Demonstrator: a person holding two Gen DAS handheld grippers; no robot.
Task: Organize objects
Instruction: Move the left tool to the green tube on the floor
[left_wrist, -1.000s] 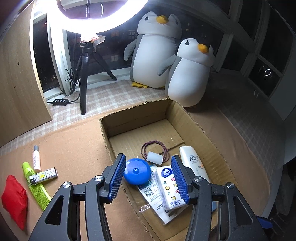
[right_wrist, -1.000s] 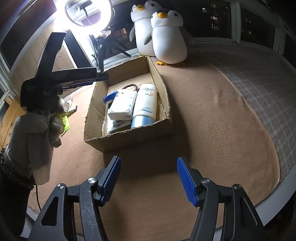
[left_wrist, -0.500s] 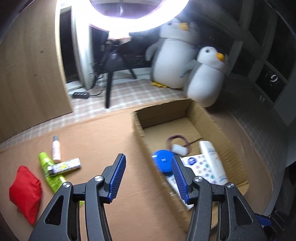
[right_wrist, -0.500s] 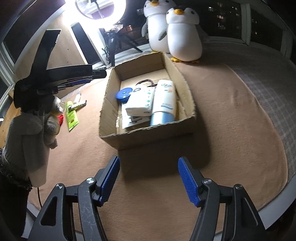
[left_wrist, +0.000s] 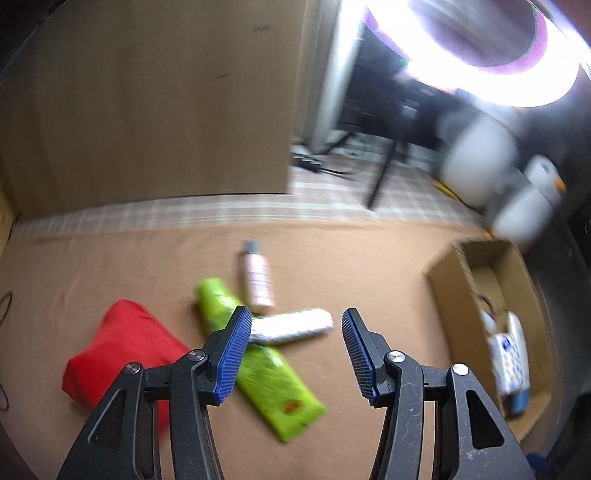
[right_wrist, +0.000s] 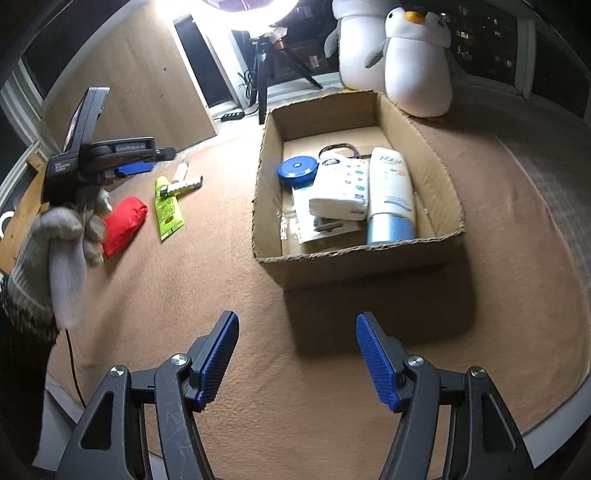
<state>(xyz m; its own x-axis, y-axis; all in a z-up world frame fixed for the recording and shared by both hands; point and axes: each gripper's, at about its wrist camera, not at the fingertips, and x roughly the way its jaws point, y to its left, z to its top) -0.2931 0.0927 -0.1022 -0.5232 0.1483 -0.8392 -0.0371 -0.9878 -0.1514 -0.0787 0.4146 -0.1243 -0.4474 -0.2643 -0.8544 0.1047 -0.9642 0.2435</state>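
Cardboard box (right_wrist: 354, 254) holds sunscreen tube (right_wrist: 390, 192) and tissue pack (right_wrist: 341, 192); both fingers open, empty.

Cardboard box (right_wrist: 439, 173) holds a white tube (right_wrist: 389, 184) – green tube (right_wrist: 167, 205) and red pouch (right_wrist: 123, 225) lie outside

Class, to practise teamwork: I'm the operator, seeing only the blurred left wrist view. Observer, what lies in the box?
Observer: A blue disc, a white packet and a white tube lie in the box.
Operator: Is the right gripper holding anything?
Observer: No; its fingers stand apart, empty, over mat in front of the box.
Operator: What holds the left gripper?
Observer: A gloved hand.
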